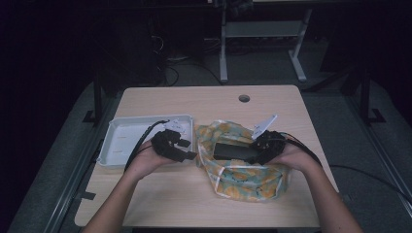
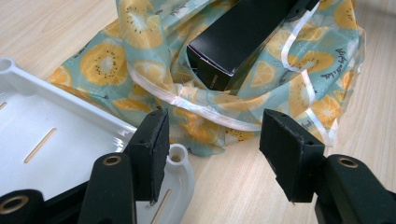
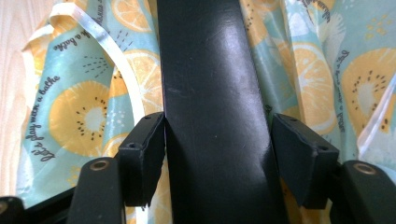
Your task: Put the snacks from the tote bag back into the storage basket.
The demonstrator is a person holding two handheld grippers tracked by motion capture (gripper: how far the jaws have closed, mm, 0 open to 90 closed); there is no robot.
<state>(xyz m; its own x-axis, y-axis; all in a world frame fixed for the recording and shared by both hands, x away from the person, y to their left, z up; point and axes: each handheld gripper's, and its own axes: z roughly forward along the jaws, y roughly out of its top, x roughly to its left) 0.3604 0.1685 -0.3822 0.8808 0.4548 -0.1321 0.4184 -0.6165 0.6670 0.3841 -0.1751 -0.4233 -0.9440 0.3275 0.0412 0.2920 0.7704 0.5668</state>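
Right gripper [image 3: 218, 135], jaws parted astride black box [image 3: 210, 84] on fruit-print bag [image 3: 79, 116]; left gripper [image 2: 215, 140] open, empty, beside bag.

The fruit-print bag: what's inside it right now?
A long black box lies in the fruit-print bag, one end poking out of the opening. The film covers the bag's depths, so anything else in there can't be seen.

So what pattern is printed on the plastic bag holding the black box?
Orange and kiwi slices on pale teal plastic bag, clearest in the left gripper view.
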